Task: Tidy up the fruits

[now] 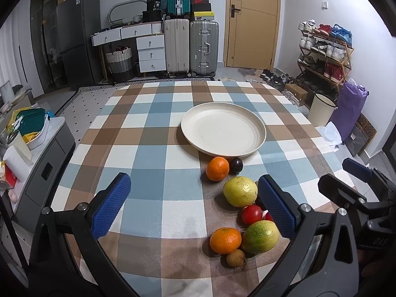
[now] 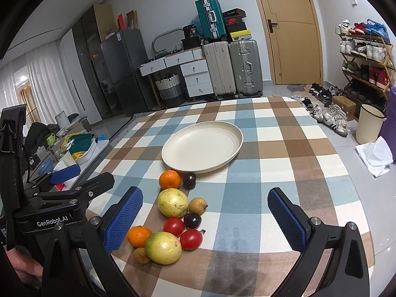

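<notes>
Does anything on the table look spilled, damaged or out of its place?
Nothing is spilled or damaged. The only oddity: the plate is empty, while all the fruit lies loose on the tablecloth in front of it. Both the left gripper and the right gripper are open and hold nothing.

From my left wrist view, my own right blue pad (image 1: pixel 276 205) covers part of the fruit pile: one red tomato (image 1: pixel 268 216) is just a sliver beside it, and a dark fruit (image 1: pixel 259 201) behind it barely peeks out. The right tongs (image 1: pixel 356 173) are cut off at the right edge of the frame. In the right wrist view the left tongs (image 2: pixel 81 174) run off the left edge, and the small brown fruit (image 2: pixel 141 255) at lower left sits half tucked behind the green-yellow fruit (image 2: pixel 163 247). The worktop (image 2: pixel 247 272) gets cropped at the bottom.
</notes>
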`<control>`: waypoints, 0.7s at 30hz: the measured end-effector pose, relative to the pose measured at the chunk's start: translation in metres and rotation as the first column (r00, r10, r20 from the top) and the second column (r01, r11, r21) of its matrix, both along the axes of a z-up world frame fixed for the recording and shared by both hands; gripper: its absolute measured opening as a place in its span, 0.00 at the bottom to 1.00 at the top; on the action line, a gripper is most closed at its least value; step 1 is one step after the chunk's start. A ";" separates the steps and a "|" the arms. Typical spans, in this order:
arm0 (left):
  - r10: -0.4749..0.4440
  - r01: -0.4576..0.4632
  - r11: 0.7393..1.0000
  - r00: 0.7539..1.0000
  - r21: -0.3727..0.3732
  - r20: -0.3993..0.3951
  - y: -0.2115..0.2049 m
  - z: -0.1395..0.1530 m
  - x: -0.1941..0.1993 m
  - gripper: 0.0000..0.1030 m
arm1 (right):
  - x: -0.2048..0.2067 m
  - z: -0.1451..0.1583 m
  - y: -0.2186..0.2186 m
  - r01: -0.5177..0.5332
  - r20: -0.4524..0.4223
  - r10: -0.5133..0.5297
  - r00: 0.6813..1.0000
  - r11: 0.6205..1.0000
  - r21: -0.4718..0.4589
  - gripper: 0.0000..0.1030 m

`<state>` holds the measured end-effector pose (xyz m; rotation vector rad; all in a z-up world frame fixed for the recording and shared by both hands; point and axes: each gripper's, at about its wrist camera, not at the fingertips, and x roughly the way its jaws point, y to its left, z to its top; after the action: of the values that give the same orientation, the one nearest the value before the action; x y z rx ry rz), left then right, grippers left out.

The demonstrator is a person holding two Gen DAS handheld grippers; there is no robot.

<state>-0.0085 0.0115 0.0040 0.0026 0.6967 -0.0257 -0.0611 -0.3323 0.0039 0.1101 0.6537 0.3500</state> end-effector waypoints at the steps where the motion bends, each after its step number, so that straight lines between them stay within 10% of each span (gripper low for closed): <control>1: 0.000 0.000 1.000 1.000 0.000 0.001 0.000 0.000 -0.001 0.99 | 0.000 0.000 0.000 0.000 0.000 0.000 1.000 1.000 0.001 1.00; 21: 0.001 -0.001 1.000 1.000 -0.004 0.007 0.000 0.000 -0.001 0.99 | -0.001 0.002 0.001 -0.008 -0.004 0.008 1.000 1.000 0.011 1.00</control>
<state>-0.0093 0.0114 0.0043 -0.0013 0.6895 -0.0256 -0.0622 -0.3313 0.0056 0.1184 0.6566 0.3607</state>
